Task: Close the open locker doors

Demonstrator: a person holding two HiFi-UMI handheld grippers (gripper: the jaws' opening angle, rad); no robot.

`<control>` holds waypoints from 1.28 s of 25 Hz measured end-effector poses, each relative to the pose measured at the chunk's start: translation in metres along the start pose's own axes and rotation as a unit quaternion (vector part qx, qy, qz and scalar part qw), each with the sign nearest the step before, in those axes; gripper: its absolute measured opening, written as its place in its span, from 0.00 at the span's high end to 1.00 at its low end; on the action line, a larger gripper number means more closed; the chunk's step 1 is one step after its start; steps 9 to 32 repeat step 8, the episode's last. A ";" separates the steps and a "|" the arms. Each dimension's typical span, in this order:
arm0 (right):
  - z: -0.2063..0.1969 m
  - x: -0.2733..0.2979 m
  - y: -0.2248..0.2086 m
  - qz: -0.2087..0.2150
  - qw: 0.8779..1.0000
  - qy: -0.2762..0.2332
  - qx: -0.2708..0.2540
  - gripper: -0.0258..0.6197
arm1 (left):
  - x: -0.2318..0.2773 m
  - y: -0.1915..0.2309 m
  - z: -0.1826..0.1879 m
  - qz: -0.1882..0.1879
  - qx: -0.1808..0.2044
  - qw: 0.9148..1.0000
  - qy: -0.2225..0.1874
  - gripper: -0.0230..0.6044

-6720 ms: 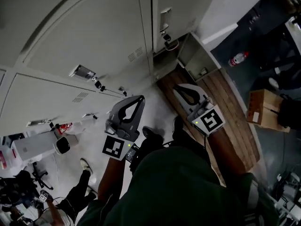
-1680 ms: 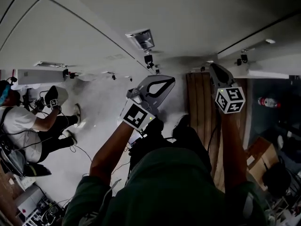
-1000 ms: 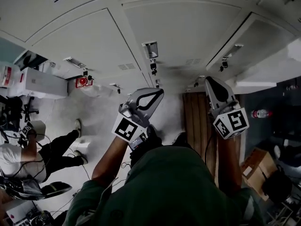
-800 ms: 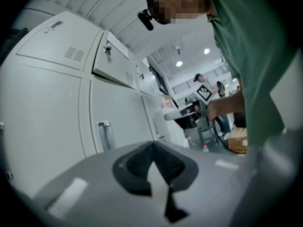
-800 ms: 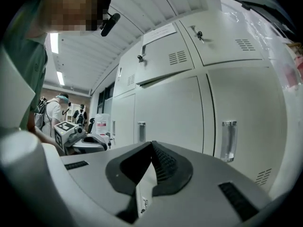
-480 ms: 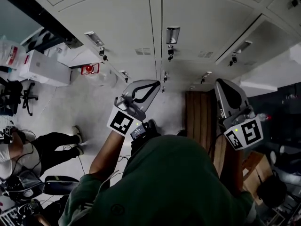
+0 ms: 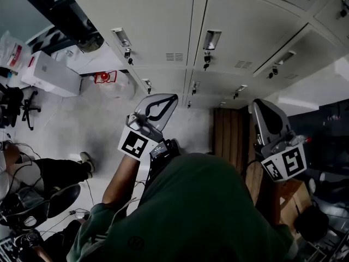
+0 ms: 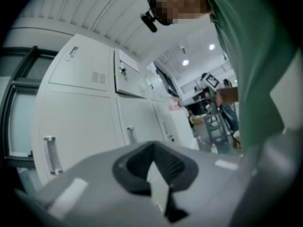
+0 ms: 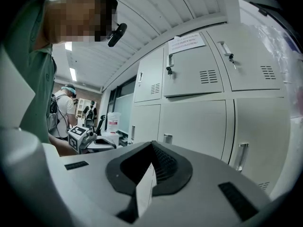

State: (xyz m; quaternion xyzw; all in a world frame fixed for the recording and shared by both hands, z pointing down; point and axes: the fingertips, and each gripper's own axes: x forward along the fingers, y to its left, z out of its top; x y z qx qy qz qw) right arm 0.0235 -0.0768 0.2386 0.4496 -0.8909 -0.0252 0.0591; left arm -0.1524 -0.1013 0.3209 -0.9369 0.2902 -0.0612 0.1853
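Left tongs (image 7: pixel 173 98) and right tongs (image 7: pixel 257 105) are both clenched on nothing, apart from the lockers. The locker doors (image 7: pixel 163 21) ahead look shut. One upper door (image 8: pixel 127 74) may stand ajar, so probably little is left.

Locker doors (image 7: pixel 158 21): pale grey, louvre-vented, upright metal handles (image 7: pixel 211 39) with keys; all appear flush and shut.

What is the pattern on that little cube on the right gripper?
The cube bears black-and-white square markers, one per visible face; clearest in the head view.
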 end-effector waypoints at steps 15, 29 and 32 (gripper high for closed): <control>-0.006 0.004 0.014 -0.004 1.000 0.013 -0.002 0.95 | -0.015 0.006 -0.003 0.007 -0.009 1.000 -0.005 0.96; -0.006 0.004 0.014 -0.004 1.000 0.013 -0.002 0.95 | -0.015 0.006 -0.003 0.007 -0.009 1.000 -0.005 0.96; -0.006 0.004 0.014 -0.004 1.000 0.013 -0.002 0.95 | -0.015 0.006 -0.003 0.007 -0.009 1.000 -0.005 0.96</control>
